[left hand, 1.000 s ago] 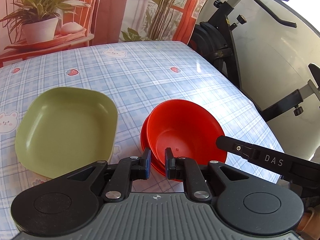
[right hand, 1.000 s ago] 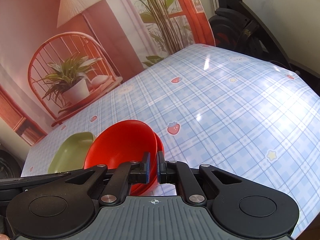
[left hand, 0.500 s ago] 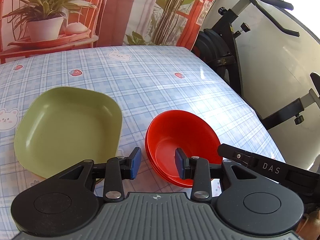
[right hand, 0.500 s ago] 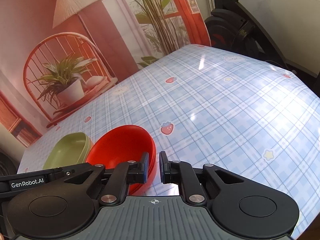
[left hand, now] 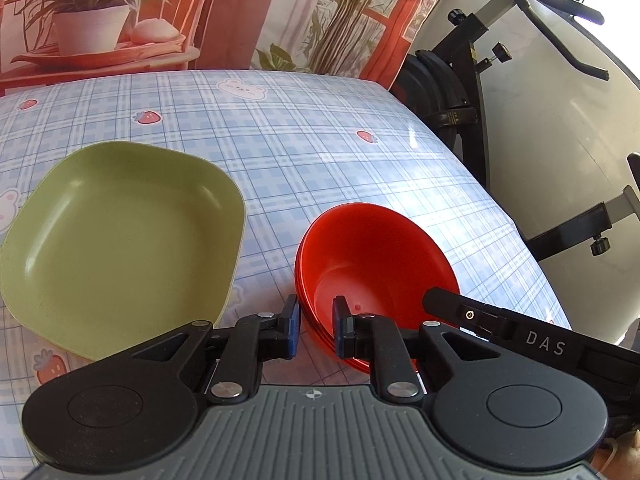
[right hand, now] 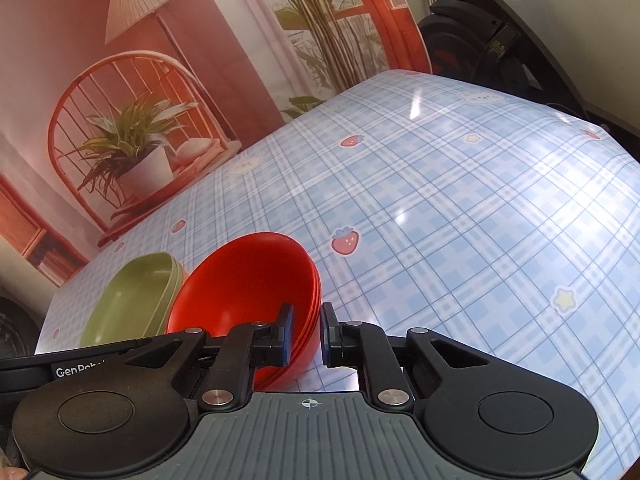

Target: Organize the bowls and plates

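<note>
A stack of red bowls sits on the blue checked tablecloth, with stacked green square plates to its left. My left gripper is open, its jaws straddling the stack's near rim without gripping it. My right gripper is open too, its jaws either side of the red bowls' right rim. The green plates lie beyond the bowls in the right wrist view.
The table's right edge runs close to the bowls, with a black exercise bike and a white wall beyond it. A printed backdrop with plants stands behind the table. The right gripper's body shows beside the bowls.
Both grippers have opened and let go of the red bowl, which now rests level in the stack. Both have drawn back slightly from the rim.
</note>
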Tool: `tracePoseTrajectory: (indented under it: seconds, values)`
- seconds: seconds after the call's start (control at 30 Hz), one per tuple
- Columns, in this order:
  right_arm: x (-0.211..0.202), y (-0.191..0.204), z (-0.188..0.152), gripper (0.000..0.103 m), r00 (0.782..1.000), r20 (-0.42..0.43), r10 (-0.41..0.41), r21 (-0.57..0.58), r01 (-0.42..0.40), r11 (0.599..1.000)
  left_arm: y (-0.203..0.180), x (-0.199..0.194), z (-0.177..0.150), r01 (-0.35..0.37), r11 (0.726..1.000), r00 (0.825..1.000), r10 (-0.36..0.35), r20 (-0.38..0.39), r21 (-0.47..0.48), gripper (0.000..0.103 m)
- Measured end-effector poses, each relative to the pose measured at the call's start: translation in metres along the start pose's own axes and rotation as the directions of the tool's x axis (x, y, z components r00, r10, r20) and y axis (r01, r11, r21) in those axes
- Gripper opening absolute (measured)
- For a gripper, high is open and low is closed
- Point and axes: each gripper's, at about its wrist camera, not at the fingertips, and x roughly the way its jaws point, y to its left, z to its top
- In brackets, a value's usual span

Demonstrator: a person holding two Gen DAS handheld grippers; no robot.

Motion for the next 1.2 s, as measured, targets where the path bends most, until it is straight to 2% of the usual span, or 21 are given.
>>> tracePoseTrajectory:
  seconds: [0.13, 0.3, 0.53, 0.7, 0.77, 0.87, 0.97, 1.2]
  values:
    - [-0.003, 0.004, 0.004, 0.012, 1.0, -0.007, 0.006, 0.004, -0.006, 1.0, 0.002, -0.012, 0.004, -0.001, 1.0, 1.0, 0.0, 0.02, 0.018, 0.017]
    - [-0.01, 0.027, 0.019, 0.012, 0.999, 0.018, 0.037, -0.024, -0.037, 0.999, 0.013, -0.037, 0.02, 0.005, 1.0, 0.998, -0.005, 0.058, 0.002, 0.018]
    - [-0.011, 0.094, 0.06, 0.012, 0.989, 0.077, 0.127, -0.12, -0.117, 0.986, 0.044, -0.095, 0.062, -0.017, 0.999, 0.986, 0.022, 0.164, -0.033, 0.018]
    - [-0.009, 0.145, 0.086, 0.012, 0.97, 0.122, 0.208, -0.192, -0.182, 0.964, 0.06, -0.136, 0.086, -0.079, 0.997, 0.965, 0.082, 0.248, -0.021, 0.018]
    - [-0.004, 0.163, 0.092, 0.012, 0.966, 0.128, 0.223, -0.218, -0.192, 0.957, 0.065, -0.145, 0.091, -0.099, 0.995, 0.961, 0.099, 0.26, -0.016, 0.018]
    - [0.005, 0.181, 0.094, 0.011, 0.966, 0.118, 0.229, -0.24, -0.196, 0.951, 0.076, -0.15, 0.09, -0.115, 0.993, 0.959, 0.119, 0.258, -0.03, 0.018]
    - [0.017, 0.191, 0.086, 0.011, 0.972, 0.091, 0.218, -0.251, -0.19, 0.949, 0.091, -0.146, 0.082, -0.105, 0.992, 0.966, 0.118, 0.231, -0.064, 0.018]
    - [0.043, 0.178, 0.058, 0.01, 0.986, 0.001, 0.164, -0.203, -0.161, 0.966, 0.11, -0.113, 0.058, -0.086, 0.991, 0.985, 0.1, 0.138, -0.106, 0.019]
